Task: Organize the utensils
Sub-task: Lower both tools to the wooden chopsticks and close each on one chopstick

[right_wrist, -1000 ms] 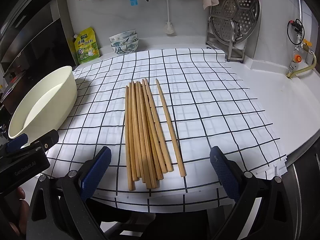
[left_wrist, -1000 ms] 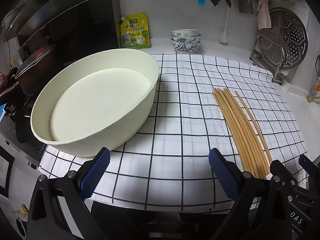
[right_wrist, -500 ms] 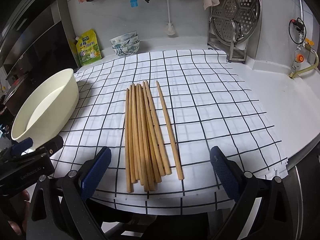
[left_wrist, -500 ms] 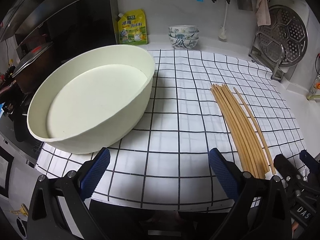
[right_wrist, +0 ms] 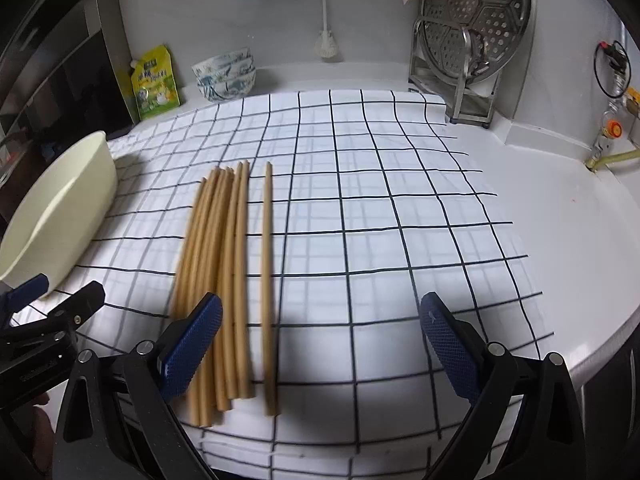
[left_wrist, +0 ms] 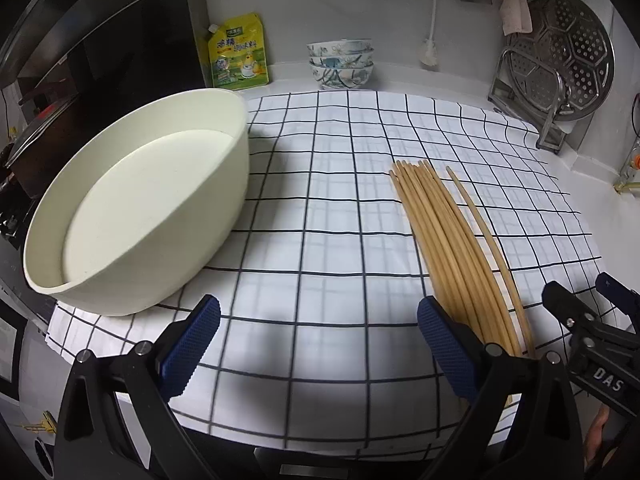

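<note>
On the checked-cloth surface my right tongs have slid left, wide apart, so the lone chopstick now lies between them. The bundle of chopsticks lies centre-left. Left tongs hang apart, empty, beside the bowl.

Matt wooden chopsticks are lying on soft checked cloth; the cream tub is looking smooth plastic, the far steamer tray shining metal.

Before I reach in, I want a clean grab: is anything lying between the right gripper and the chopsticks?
Nothing visible. The right gripper is open just above the chopsticks' near ends, with only checked cloth around.
</note>
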Motion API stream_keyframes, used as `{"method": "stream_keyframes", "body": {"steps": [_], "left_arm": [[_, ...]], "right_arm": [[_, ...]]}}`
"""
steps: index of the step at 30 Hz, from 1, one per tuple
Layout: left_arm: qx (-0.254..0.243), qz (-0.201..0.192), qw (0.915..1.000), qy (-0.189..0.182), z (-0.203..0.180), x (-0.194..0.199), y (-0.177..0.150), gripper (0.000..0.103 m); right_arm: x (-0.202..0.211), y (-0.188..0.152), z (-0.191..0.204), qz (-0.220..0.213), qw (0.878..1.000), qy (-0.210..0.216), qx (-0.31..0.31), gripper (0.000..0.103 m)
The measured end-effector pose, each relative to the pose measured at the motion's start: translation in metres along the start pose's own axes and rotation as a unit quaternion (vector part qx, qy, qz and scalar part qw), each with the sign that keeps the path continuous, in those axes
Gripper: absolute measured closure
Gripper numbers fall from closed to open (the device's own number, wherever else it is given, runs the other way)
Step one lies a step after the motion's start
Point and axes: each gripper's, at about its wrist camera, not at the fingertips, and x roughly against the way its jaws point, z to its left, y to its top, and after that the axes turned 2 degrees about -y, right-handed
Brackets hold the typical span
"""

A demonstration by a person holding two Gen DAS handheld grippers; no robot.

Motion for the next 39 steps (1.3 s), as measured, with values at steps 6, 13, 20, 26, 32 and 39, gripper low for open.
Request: {"method": "stream_keyframes", "body": {"steps": [6,13,20,26,32,39], "left_arm": [[-0.013,0.005,0.9999,0.007,-0.017,-0.011,0.002,0.006],[-0.02,0.015,0.9995,0.017,-0.024,-0.025,0.008,0.006],[0.008,0.032,0.9994,-0.001,-0.022,-0.039,0.015,0.006],[0.008,0.043,0.999,0.009,-0.023,-0.044,0.012,0.006],[0.006,0.047,0.9988,0.006,-0.026,-0.045,0.009,0.006],[0.012,0.058,0.9982,-0.008,-0.029,-0.05,0.008,0.006]], "right_arm": [[-0.023,0.007,0.0,0.014,0.999,0.009,0.03,0.009],[-0.041,0.019,0.005,0.026,0.998,0.007,0.056,0.009],[-0.051,0.018,0.004,0.043,0.997,0.005,0.067,0.009],[-0.055,0.015,0.005,0.047,0.995,-0.004,0.083,0.009],[-0.055,0.015,-0.003,0.045,0.996,-0.005,0.077,0.009],[-0.056,0.017,-0.02,0.047,0.997,-0.008,0.058,0.009]]}}
